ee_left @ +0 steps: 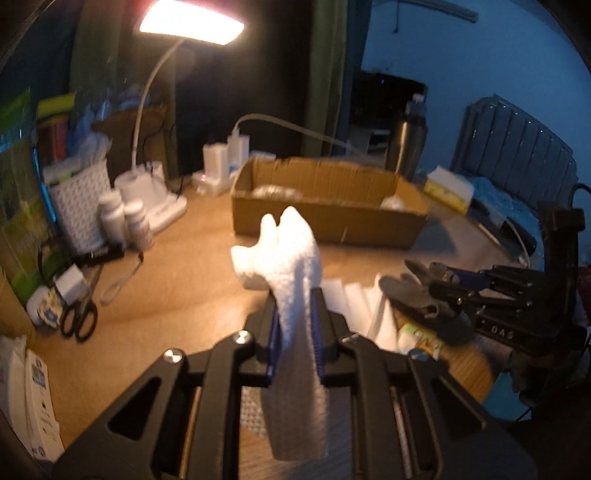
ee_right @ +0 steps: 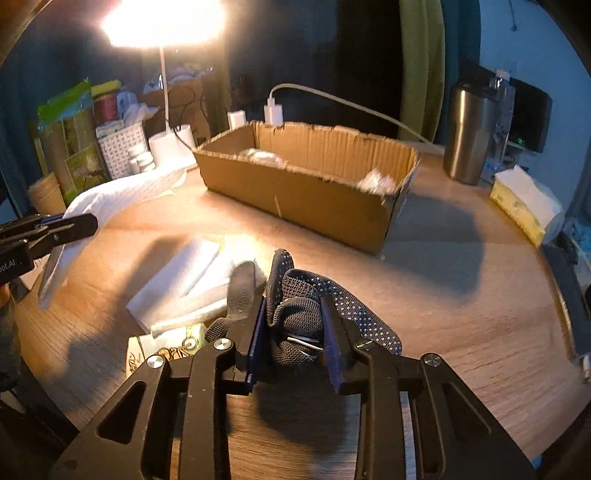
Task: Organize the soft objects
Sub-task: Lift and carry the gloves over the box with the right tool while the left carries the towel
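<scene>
Both loads up, box dead ahead.
My left gripper [ee_left: 295, 325] pinches the white cloth [ee_left: 284, 254]; right gripper [ee_right: 293, 332] clamps the dark glove [ee_right: 295, 314], seemingly nearer the cardboard box [ee_right: 295, 199].

A lit desk lamp [ee_left: 191, 23] glows over the wooden table [ee_right: 461, 295].

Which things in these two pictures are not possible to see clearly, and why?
- Contents of the cardboard box: both views, its walls hide most; only pale, blurred lumps show.
- White cloth in the left gripper: left wrist view, motion blur hides its texture.
- Lower part of the dark glove: right wrist view, covered by the right gripper.
</scene>
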Demonstrator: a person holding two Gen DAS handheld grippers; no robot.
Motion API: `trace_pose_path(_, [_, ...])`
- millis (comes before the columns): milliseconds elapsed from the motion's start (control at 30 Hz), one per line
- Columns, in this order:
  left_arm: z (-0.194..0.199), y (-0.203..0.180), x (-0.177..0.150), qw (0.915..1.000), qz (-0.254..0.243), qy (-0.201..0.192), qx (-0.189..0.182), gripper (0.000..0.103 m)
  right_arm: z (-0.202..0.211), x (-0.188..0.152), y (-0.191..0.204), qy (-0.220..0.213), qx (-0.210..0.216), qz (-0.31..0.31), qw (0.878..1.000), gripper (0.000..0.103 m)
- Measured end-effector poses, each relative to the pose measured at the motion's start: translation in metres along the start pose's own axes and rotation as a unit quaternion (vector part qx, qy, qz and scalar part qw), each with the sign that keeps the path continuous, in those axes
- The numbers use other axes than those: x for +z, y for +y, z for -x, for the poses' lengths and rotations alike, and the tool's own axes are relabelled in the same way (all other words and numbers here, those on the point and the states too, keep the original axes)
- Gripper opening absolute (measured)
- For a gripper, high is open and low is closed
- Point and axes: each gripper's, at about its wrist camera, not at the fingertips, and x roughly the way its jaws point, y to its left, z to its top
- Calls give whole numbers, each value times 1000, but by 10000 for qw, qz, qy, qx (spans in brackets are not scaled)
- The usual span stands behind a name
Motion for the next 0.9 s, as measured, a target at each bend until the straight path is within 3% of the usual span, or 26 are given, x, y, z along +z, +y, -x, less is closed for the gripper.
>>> trace_pose_path(900, [17, -18, 63, 9977, -120, -642, -164, 16, 67, 53, -15, -1014, -32, 77, 9948, 31])
